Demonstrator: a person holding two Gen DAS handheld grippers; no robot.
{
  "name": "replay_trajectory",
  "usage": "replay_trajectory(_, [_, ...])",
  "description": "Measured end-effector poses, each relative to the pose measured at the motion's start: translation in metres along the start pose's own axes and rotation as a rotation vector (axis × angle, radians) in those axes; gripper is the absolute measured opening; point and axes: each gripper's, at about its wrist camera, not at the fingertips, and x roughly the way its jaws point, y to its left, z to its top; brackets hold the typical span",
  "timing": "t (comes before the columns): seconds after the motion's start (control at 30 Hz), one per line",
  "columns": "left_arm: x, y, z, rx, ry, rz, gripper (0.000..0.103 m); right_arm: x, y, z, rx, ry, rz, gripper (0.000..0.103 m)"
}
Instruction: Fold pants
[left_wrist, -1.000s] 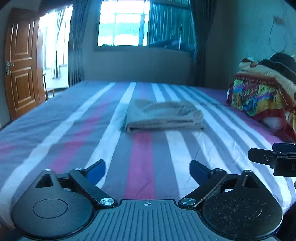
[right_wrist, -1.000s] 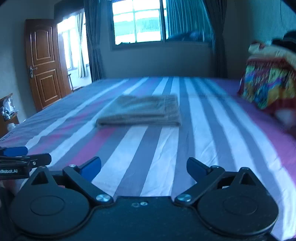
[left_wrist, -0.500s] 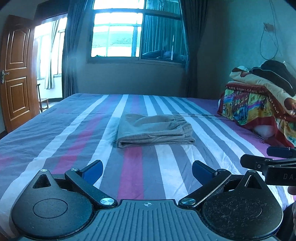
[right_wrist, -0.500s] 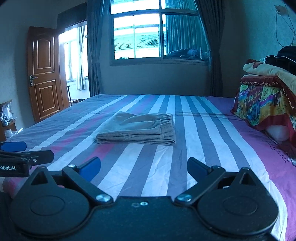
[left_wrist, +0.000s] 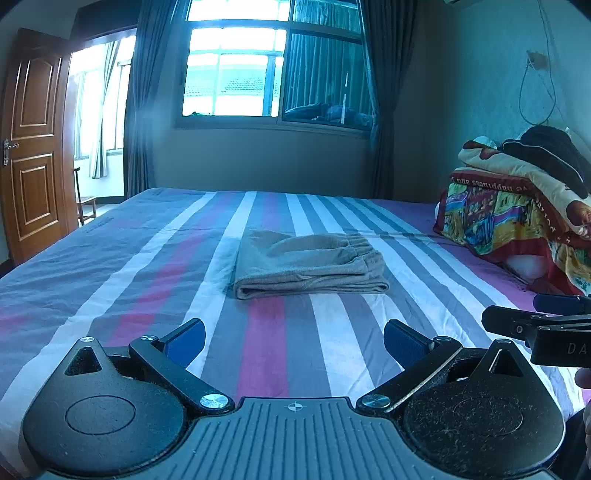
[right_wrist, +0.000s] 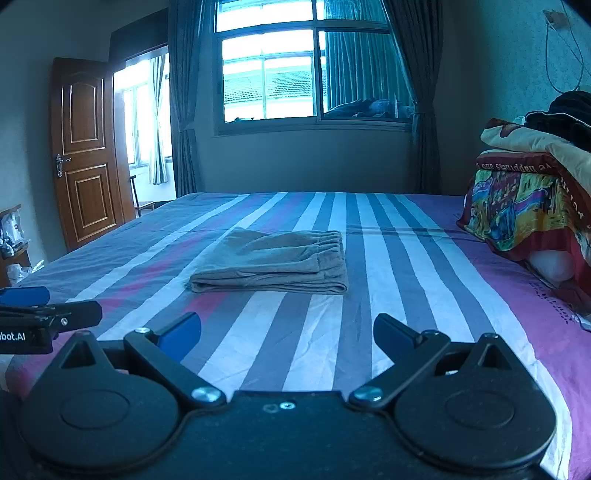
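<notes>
Both tools are sitting with their fingers spread wide apart and nothing between them. Your left tool (left_wrist: 294, 341) fills the bottom of its frame, blue pads angled outward, and your right tool (right_wrist: 287, 334) looks the same in its own view. Each one also peeks into the other's picture: the right tool at the right edge of the left view, the left tool at the left edge of the right view.

The pants (left_wrist: 308, 264) are folded into a tidy grey-beige rectangle, lying flat on the bed (left_wrist: 122, 280) around the middle of the frame, well apart from both tools. In the right view the pants (right_wrist: 275, 262) sit a bit left of centre, with the elastic waistband on their right side and the folded edge facing you.

The bed has a striped sheet in purple, grey, white and pink. A pile of colourful blankets (left_wrist: 517, 206) sits at the right edge of the frame. Behind the bed there's a window (right_wrist: 295, 70) with dark curtains, and a wooden door (right_wrist: 86, 151) at the left.
</notes>
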Motion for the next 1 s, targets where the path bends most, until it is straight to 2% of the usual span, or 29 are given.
replay_trajectory(1.0, [-0.0024, 0.0023, 0.0011, 0.01, -0.004, 0.009, 0.102, -0.0071, -0.0018, 0.0006, 0.005, -0.012, -0.001, 0.1])
